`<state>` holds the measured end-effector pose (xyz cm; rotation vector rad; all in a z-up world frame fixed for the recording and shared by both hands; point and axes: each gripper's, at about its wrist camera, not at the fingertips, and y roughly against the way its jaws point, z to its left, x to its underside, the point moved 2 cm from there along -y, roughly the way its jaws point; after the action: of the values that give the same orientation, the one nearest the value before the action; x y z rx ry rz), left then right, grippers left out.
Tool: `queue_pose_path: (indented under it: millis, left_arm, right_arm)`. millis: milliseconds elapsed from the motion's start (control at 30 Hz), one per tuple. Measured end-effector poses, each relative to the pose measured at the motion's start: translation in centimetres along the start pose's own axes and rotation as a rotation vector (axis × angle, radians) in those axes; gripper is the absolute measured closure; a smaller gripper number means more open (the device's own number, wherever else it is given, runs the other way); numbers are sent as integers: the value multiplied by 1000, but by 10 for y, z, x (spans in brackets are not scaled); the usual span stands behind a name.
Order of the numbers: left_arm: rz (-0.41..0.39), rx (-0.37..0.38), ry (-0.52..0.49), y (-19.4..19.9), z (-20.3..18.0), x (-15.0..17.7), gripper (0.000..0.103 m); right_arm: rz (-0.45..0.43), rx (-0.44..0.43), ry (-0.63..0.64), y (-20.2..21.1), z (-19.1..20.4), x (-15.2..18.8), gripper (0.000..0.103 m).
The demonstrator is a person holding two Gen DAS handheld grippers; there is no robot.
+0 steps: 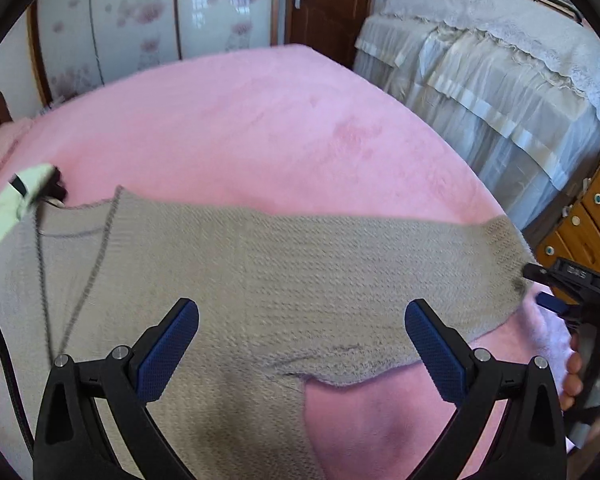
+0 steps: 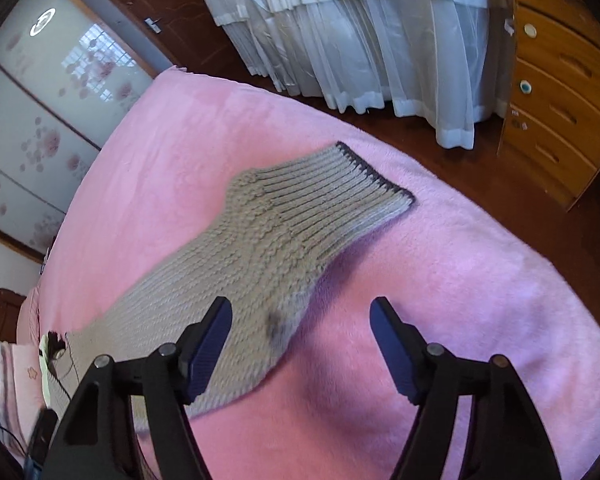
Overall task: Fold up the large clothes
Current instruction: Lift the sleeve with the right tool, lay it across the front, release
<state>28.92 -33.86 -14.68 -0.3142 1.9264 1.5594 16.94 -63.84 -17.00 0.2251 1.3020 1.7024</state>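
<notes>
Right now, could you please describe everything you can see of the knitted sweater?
The sweater is a chunky beige-grey knit lying flat on the pink blanket. One sleeve stretches out sideways, ending in a ribbed cuff with a dark edge; a dark smudge marks the sleeve. Both grippers hover open above it, gripping nothing.

1. Left gripper (image 1: 302,332): jaws spread wide, blue pads (image 1: 168,354) facing each other, nothing between them. Pointed forward and tilted downward.
2. Right gripper (image 2: 300,338): jaws likewise spread wide, nothing clamped. Also angled downward.
3. Left wrist view: right gripper at the far right edge, black fingers pointing left.
4. Right hand (image 1: 592,372) wrapped around that gripper's handle; fingers visible on the grip.
</notes>
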Motion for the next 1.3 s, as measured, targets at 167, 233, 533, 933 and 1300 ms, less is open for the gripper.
queue_pose_path:
  millis: [167,233,533,933,1300]
  left_arm:
    - [23,30,-8,-10,3,5,0]
    - [21,1,-10,-3,6,5,0]
    - [-50,-113,-22,78,71,12,1]
    - [-157,-202,145,179,230,51,1]
    - [-101,-237,292,182,362,117,1]
  right_arm:
    - [-24,52,24,-20,9,-6,66]
    - [-34,54,43,-19,14,-8,88]
    - [-209,-70,326,67,116,28,93]
    - [-178,-209,735,105,331,187,93]
    - [38,-142,966,23,432,363,93]
